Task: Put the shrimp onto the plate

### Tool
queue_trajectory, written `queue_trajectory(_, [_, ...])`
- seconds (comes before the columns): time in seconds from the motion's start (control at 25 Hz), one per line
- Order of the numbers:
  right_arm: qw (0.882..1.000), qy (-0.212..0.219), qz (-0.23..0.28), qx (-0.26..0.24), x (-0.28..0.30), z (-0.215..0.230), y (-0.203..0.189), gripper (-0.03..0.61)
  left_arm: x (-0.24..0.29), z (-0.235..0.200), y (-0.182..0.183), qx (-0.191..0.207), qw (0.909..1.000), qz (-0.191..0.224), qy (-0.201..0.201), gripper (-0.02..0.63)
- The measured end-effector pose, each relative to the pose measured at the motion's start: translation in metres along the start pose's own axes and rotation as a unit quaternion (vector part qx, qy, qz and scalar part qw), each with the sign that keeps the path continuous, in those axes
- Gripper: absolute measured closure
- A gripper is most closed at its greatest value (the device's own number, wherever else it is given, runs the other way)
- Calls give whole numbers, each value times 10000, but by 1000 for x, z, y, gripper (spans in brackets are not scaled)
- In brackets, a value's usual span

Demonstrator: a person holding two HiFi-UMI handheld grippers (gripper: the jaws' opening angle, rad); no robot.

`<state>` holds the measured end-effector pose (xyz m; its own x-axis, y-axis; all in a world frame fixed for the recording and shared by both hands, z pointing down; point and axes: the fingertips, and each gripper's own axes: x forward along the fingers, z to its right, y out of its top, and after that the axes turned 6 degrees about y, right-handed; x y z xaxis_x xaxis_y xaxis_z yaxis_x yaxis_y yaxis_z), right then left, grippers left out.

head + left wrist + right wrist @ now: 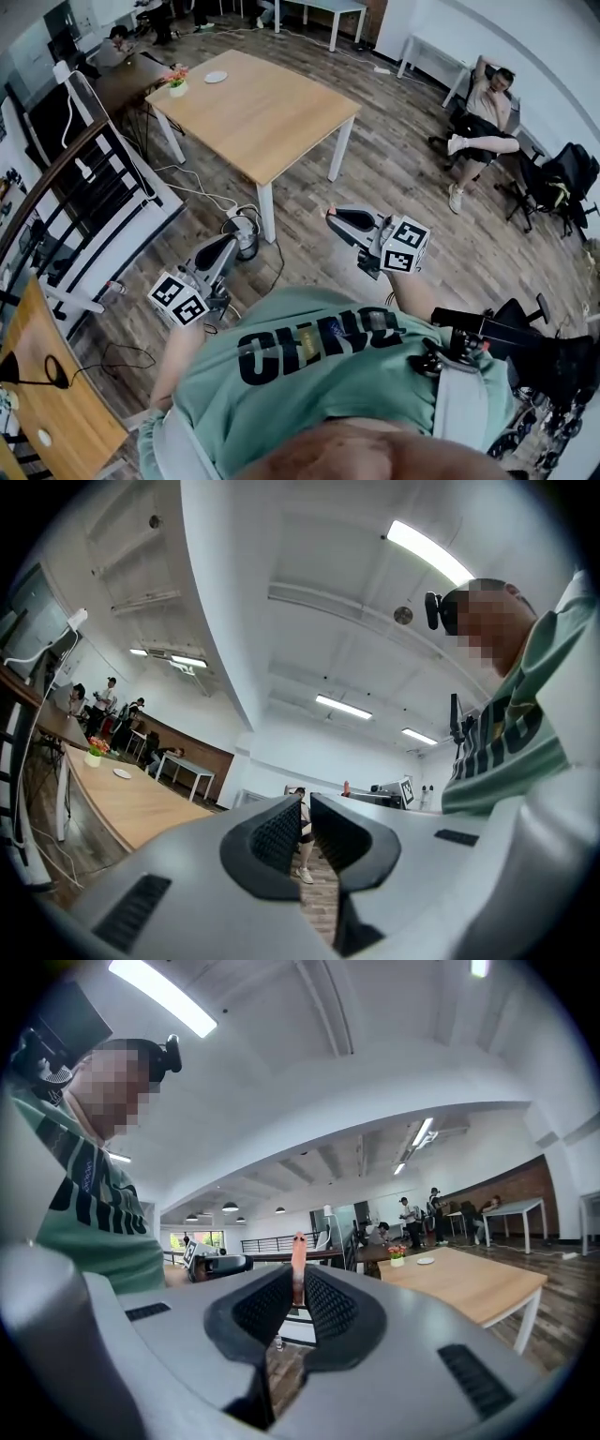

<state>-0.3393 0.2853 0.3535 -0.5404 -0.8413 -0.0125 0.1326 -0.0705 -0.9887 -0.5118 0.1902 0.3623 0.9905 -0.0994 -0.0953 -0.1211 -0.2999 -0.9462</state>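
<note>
A thin pink-orange shrimp (298,1258) with two dark eyes stands upright between the pads of my right gripper (298,1283), which is shut on it. In the head view that right gripper (337,219) is held in front of my chest, above the floor and well short of the wooden table (272,122). The small white plate (216,77) lies at the table's far end, also visible in the right gripper view as a plate (426,1261). My left gripper (225,247) hangs by my left side, its jaws (305,808) nearly touching with nothing between them.
A small potted plant (177,86) sits at the table's far left corner near the plate. A black railing (84,202) and cables on the floor lie to the left. A seated person (483,103) is at the right, with a chair (562,178) beyond.
</note>
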Motion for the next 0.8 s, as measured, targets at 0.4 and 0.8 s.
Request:
queue_trajectory(0.4, [9994, -316, -170, -20, 34, 12, 0, 537, 6, -57, -4, -303, 9991, -100, -276, 578])
queue_trajectory(0.8, [10000, 30, 4, 85, 6, 76, -9, 537, 59, -57, -19, -85, 9997, -188, 98, 578])
